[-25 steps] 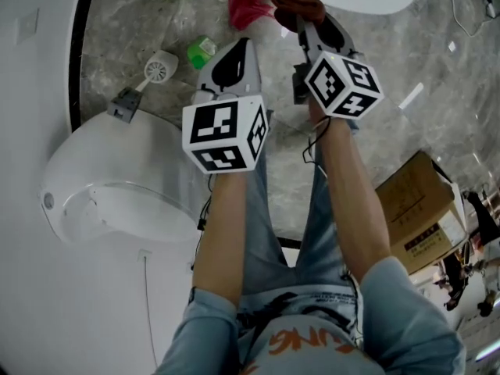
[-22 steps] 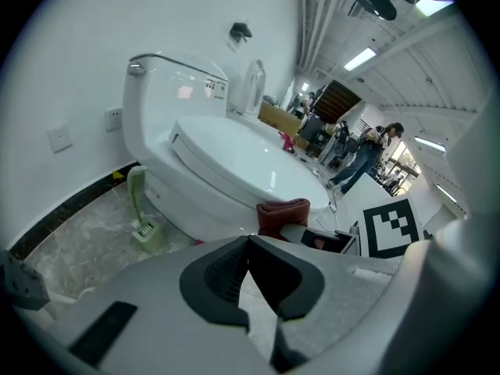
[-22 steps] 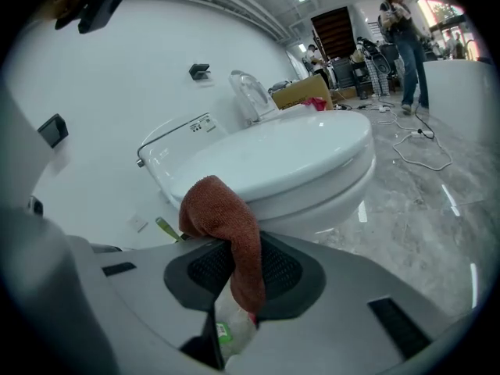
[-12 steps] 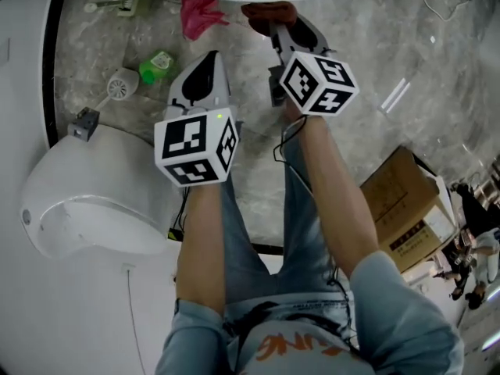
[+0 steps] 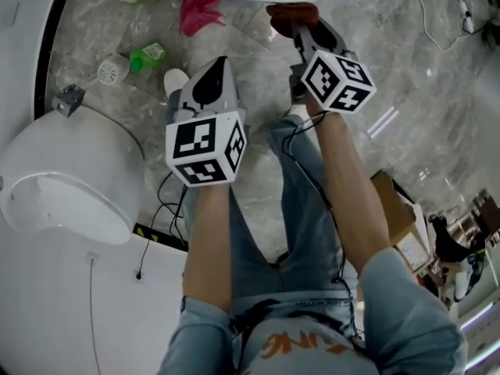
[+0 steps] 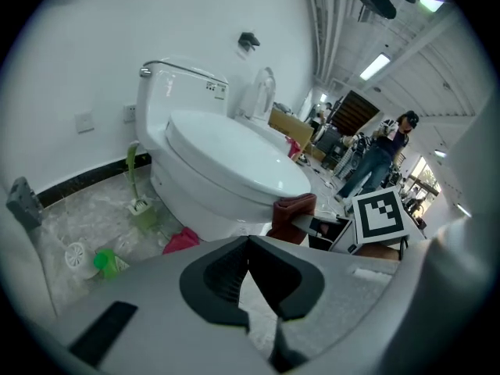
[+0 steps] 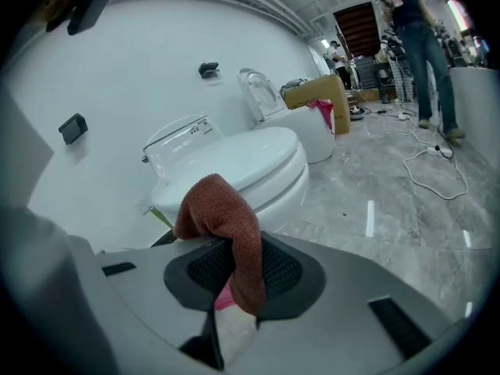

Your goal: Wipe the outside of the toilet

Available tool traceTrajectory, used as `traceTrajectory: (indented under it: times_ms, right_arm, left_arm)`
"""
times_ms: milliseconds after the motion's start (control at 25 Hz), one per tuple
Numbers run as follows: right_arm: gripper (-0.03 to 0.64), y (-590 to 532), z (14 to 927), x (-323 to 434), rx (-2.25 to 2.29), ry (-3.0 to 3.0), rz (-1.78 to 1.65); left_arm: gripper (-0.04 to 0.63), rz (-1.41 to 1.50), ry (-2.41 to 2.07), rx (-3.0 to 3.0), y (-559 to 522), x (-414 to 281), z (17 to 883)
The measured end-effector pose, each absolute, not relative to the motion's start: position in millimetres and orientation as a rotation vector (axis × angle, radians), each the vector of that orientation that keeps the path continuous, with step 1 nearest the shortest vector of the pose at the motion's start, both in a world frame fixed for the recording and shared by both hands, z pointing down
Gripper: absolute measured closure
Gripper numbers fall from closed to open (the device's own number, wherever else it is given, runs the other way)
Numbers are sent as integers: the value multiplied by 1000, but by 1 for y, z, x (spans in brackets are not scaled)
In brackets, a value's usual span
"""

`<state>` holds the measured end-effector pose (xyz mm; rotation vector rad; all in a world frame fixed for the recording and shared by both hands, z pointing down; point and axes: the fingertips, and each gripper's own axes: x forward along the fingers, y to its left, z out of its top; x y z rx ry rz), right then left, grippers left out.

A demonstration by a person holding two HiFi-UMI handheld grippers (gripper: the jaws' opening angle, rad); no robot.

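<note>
Judged to be the approach step, with no wiping begun yet. Holding a rust-brown cloth (image 7: 225, 221) in the right tongs (image 7: 234, 270), clamped shut on its folded middle, with one end standing up above the pads and the other hanging below. Carrying nothing in the left tongs (image 6: 248, 247), closed pad against pad, held just left of the right one. Standing in front of the white toilet (image 6: 234, 170), lid down, seen ahead in both gripper views and at the top edge of the head view, with the cloth near its front rim but, as far as can be told, not touching. Next, most likely: bring the right tongs forward and lower, press the cloth flat on the outer bowl wall, then sweep along the curve. Needs a firm grip, with only a fold pinched. Better to steer clear of the pink rag (image 5: 195, 10) and the green bottle (image 5: 146, 53) lying on the floor (image 5: 437, 69) beside the base.
</note>
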<state>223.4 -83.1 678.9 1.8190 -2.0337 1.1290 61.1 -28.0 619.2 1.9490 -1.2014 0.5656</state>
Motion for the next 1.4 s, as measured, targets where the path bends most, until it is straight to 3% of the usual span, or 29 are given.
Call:
traceTrajectory:
  times_ms: [360,800,1160,1400]
  right_arm:
    - [535,-43,671,221,1760,-2006,1100]
    - [535,-32,677,69,1521,-2099,1068]
    - [535,-90,693,-14,1530,-2081,1099]
    - [535,-137,717,-52,1544,-2080,1087]
  left_arm:
    - [600,526,-1248,1853,-7,38,627]
    - [600,529,-1198,1851,-32,-22,638]
    - [600,496,-1259,1730,-53,-120,665]
    - [600,510,-1212,1717,-67,-150,686]
